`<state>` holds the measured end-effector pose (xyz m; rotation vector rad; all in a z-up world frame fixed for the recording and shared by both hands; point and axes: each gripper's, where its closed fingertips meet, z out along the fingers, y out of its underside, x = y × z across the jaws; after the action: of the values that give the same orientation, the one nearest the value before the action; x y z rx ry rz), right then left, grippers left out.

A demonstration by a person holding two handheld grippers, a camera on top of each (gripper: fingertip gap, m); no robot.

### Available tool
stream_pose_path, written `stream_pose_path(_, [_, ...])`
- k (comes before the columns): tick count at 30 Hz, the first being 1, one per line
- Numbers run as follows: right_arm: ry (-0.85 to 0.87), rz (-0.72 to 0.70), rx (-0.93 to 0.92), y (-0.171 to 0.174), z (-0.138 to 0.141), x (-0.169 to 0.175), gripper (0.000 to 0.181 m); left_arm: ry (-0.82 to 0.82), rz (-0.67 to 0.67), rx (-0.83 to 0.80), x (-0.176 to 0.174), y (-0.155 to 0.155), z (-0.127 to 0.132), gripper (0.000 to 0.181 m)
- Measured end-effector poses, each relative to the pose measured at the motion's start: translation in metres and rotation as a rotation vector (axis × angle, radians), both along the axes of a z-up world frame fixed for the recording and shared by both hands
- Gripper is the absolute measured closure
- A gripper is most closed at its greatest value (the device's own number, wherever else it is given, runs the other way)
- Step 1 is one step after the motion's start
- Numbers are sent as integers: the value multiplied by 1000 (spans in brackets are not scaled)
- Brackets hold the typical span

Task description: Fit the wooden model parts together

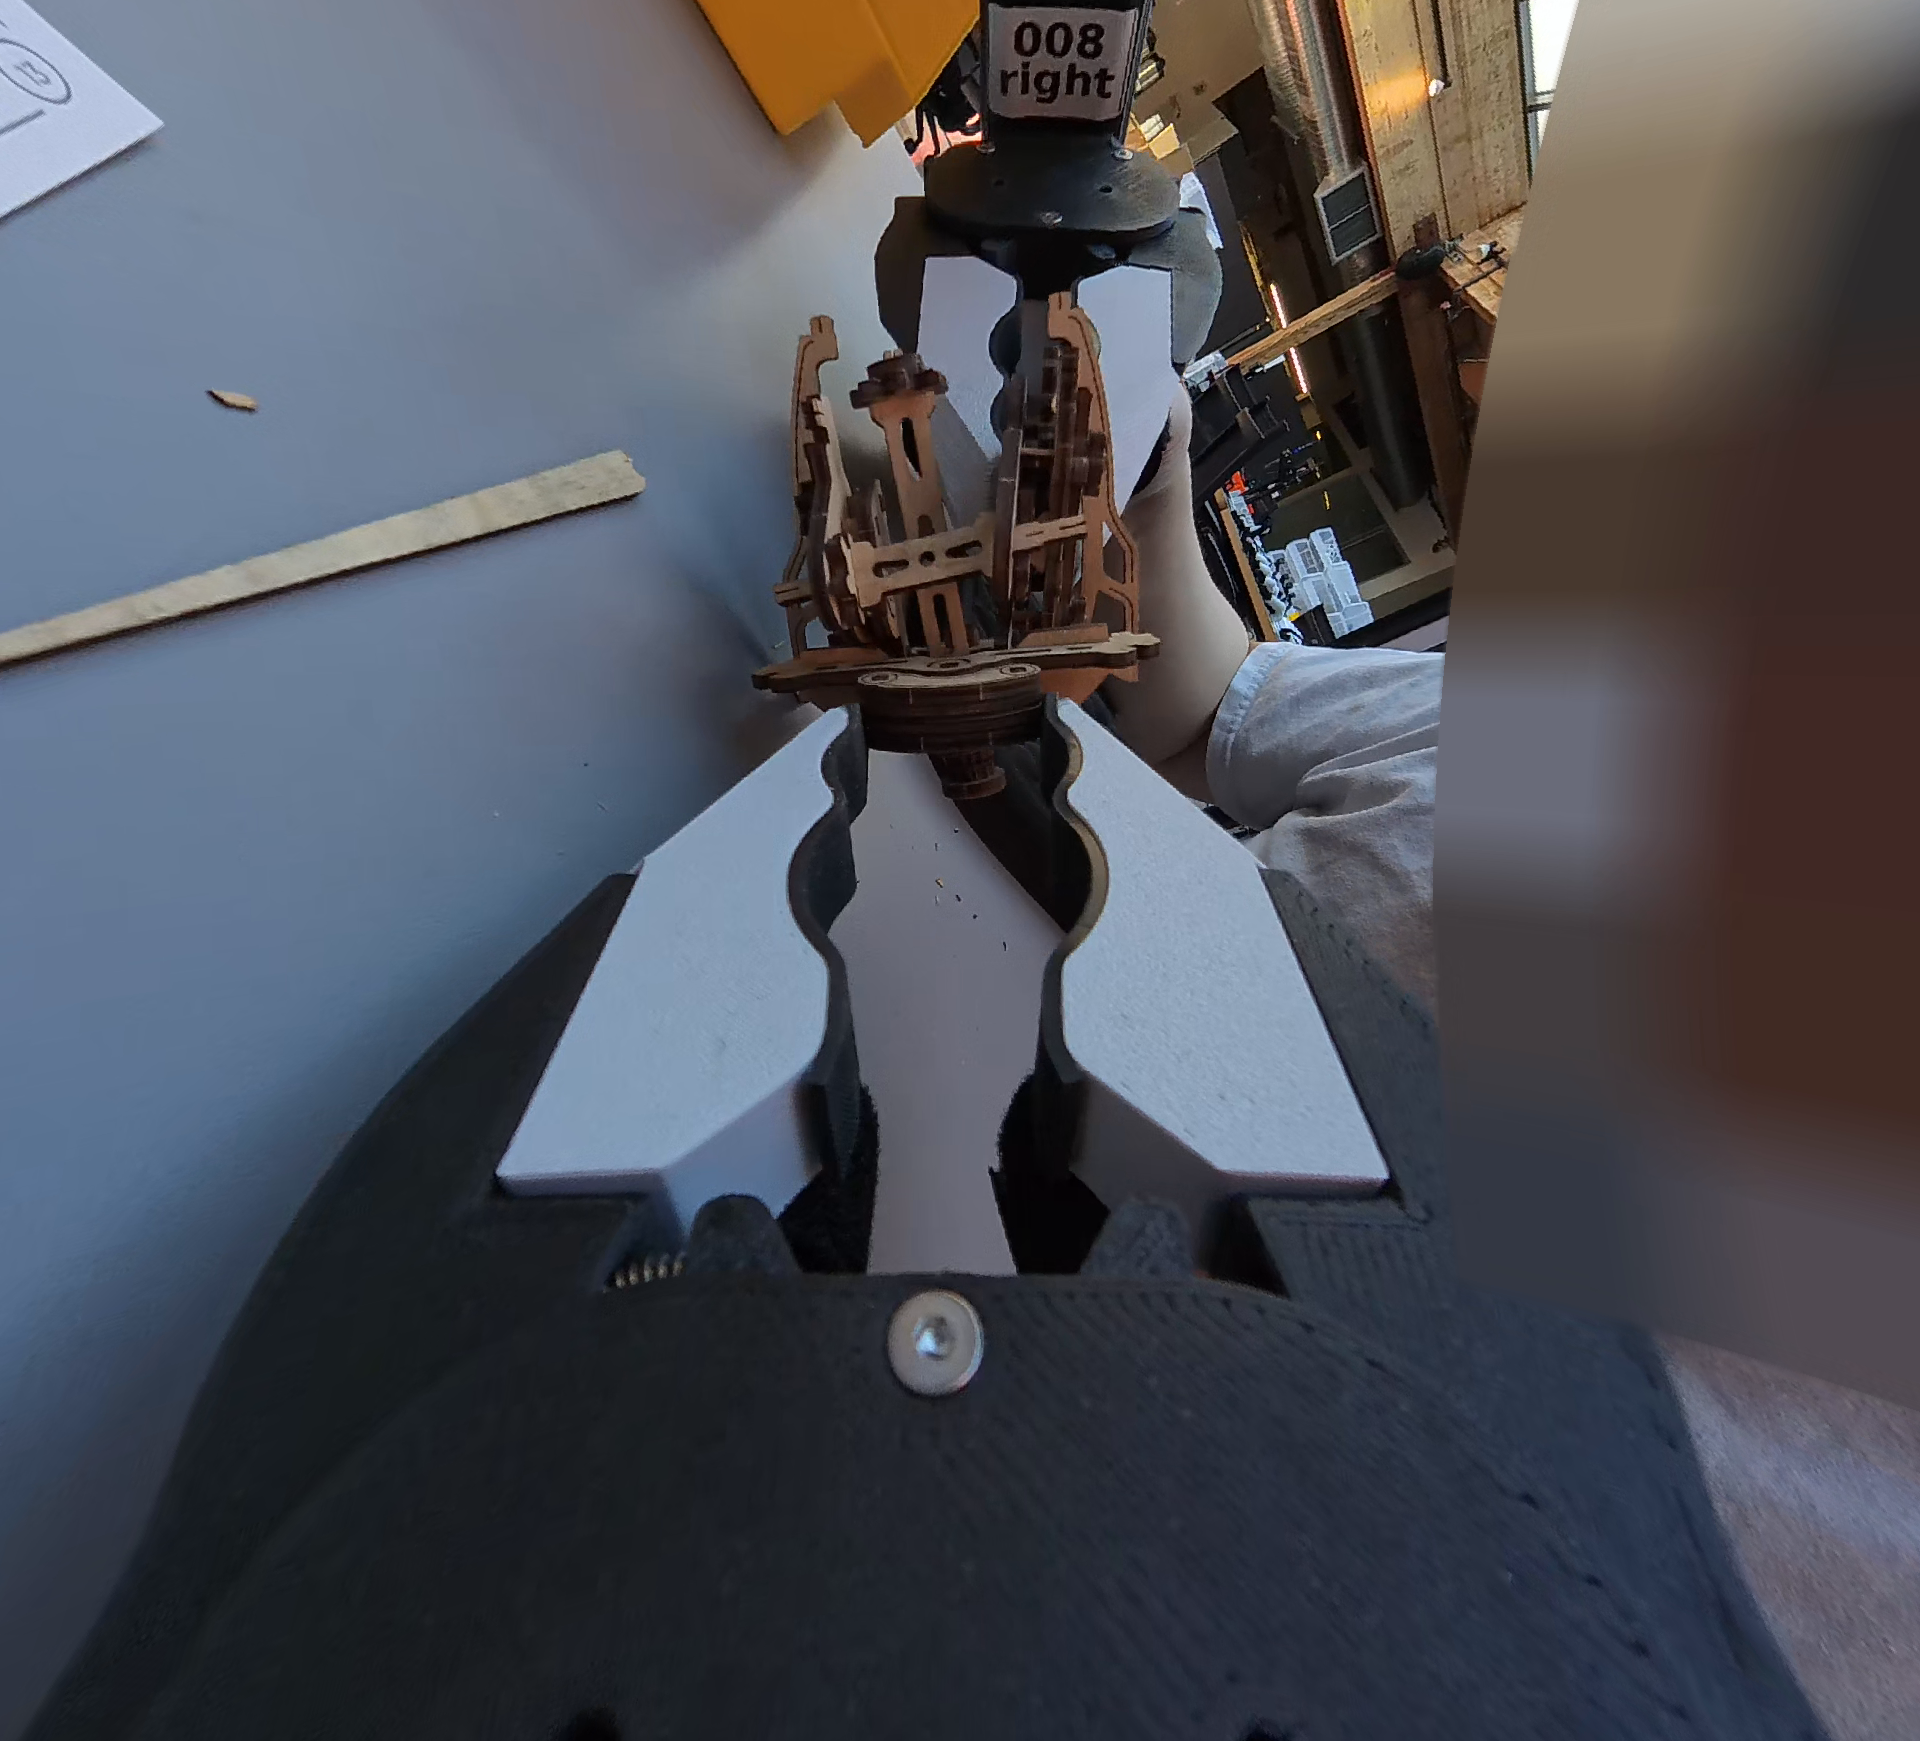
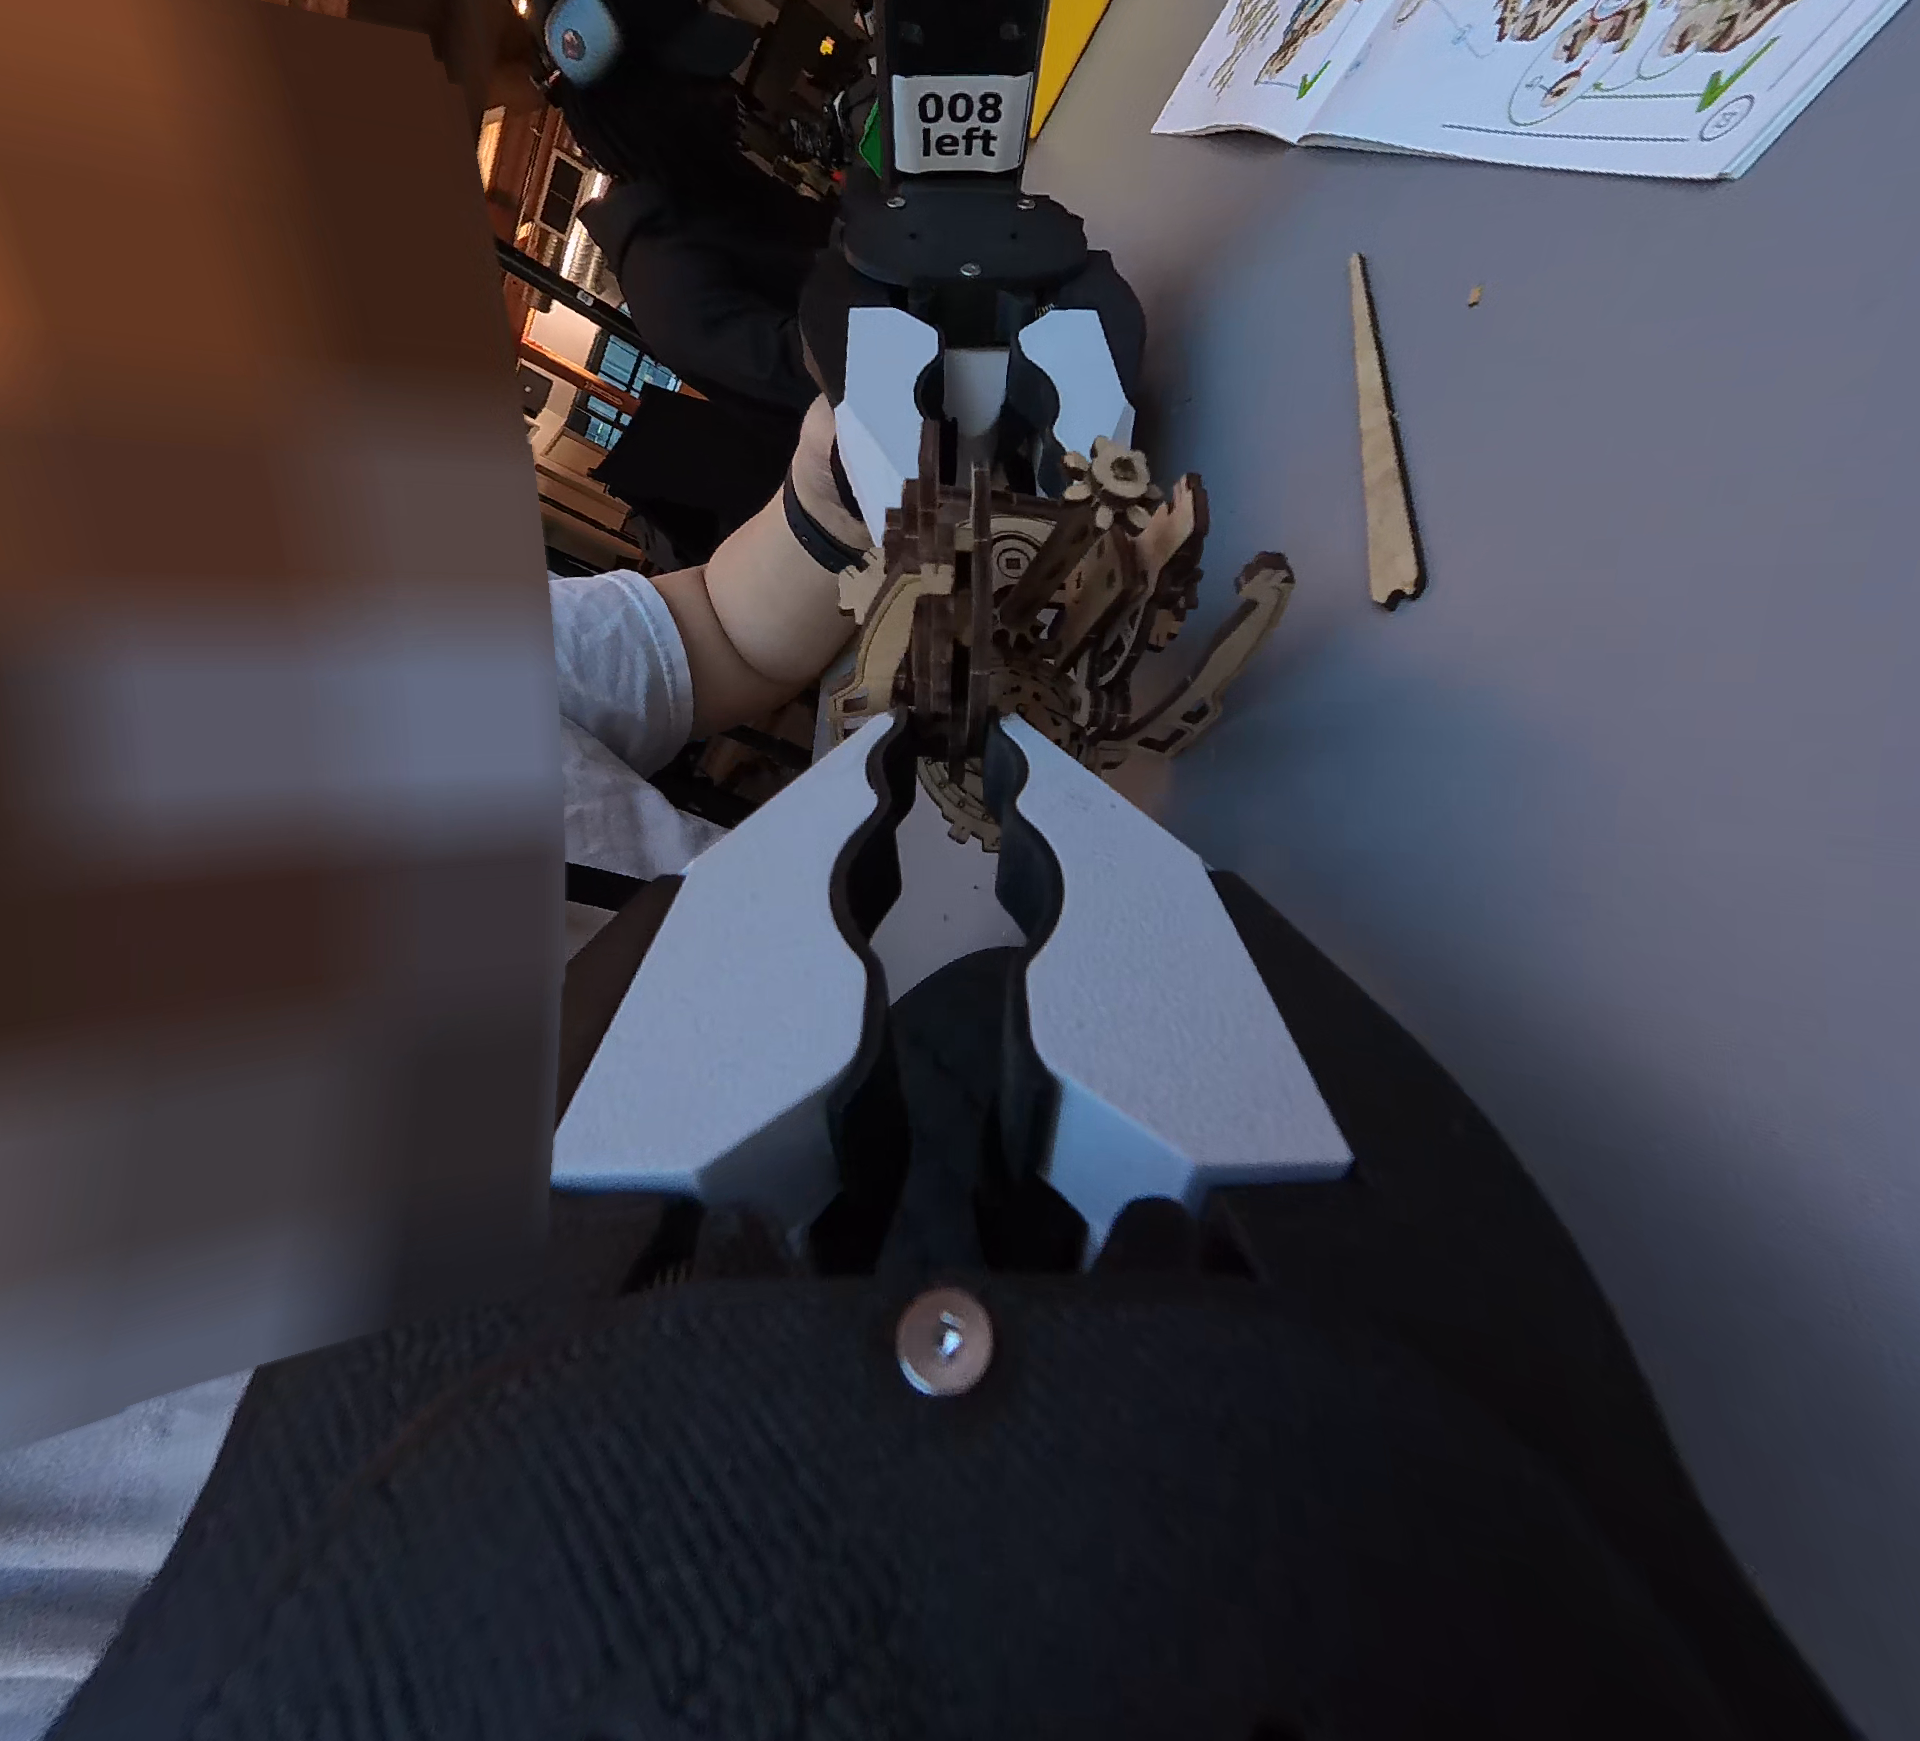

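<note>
Both hand-held grippers clamped the tan laser-cut wooden model above the grey table: left hand-held gripper on its round base, right hand-held gripper on a stacked-plate edge. Pressing squarely, gently, seemed wisest.

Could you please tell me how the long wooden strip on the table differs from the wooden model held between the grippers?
The long flat wooden strip lies alone on the grey table; the brown wooden gear model is held up by both grippers. The strip is one plain piece; the model is many interlocked parts. Both are laser-cut plywood.
</note>
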<state>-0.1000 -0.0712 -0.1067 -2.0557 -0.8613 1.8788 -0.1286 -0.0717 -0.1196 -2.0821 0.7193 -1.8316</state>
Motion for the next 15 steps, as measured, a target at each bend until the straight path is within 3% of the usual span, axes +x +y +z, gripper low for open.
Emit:
stream_pose_path(11, [-5,25,50,-2,0,-2,171,1,-31,-13,1,-4,-1,149])
stream_pose_path(15, [24,7,-27,0,0,-2,171,-5,-10,-16,0,-1,0,149])
